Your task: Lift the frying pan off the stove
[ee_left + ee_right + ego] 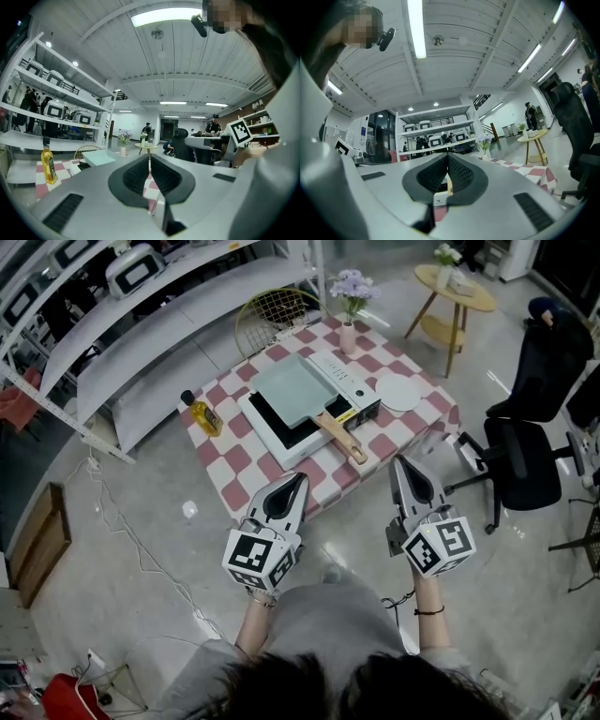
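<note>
A pale green square frying pan (pixel 294 390) with a wooden handle (pixel 341 438) sits on a white tabletop stove (pixel 281 439) in the middle of the checkered table (pixel 236 461). The handle points toward me. My left gripper (pixel 298 480) hovers shut and holds nothing just short of the table's near edge, left of the handle. On the other side of the handle my right gripper (pixel 398 463) is shut and bare too. In the left gripper view the pan (pixel 99 157) shows beyond the closed jaws. The right gripper view shows the stove's front (pixel 439 199) through the jaws.
A yellow oil bottle (pixel 202 414) stands on the table's left edge, a white plate (pixel 399 392) at its right, a flower vase (pixel 350 334) at the back. A black office chair (pixel 528 460) is to the right, a round side table (pixel 454 289) and shelving (pixel 112 343) behind.
</note>
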Motion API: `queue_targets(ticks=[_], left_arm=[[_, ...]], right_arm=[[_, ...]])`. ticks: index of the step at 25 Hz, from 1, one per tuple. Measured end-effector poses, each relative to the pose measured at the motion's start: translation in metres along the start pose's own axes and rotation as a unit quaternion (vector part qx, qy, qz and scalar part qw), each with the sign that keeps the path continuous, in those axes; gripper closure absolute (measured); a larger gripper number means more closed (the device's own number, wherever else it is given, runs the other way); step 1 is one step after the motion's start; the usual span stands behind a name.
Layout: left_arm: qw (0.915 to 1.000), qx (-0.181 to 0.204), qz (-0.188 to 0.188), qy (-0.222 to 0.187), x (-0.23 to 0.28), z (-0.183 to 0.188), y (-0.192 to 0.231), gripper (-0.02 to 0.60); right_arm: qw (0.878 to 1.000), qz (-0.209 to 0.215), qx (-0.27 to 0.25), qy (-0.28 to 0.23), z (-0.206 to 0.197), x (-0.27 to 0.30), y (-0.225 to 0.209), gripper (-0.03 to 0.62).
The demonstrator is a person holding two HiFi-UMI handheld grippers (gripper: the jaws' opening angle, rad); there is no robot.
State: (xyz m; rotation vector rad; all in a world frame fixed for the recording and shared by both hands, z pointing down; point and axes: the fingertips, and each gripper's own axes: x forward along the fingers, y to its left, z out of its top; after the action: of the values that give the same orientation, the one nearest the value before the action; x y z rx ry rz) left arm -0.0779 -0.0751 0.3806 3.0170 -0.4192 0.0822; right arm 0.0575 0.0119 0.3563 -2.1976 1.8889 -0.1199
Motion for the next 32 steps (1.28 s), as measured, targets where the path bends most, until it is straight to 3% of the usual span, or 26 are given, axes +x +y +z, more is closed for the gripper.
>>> queue_targets(ticks=[13,23,32], left_arm=[[0.9994,-0.017,0.020,0.022,0.026,-0.010,0.016,0.549],[0.9951,-0.033,0.092,0.015,0.069,-0.001,0.043,0.549],[0.9858,-0.057,0.156,0.022,0.093,-0.005,0.061,0.548]], right_arm=[[0.999,0.014,0.017,0.026,-0.010,0.036,-0.024,0.571],[0.994,0.098,0.015,0.050,-0.002,0.106,-0.053,0.571],[0.982,0.171,0.025,0.076,-0.006,0.152,-0.071,0.571]])
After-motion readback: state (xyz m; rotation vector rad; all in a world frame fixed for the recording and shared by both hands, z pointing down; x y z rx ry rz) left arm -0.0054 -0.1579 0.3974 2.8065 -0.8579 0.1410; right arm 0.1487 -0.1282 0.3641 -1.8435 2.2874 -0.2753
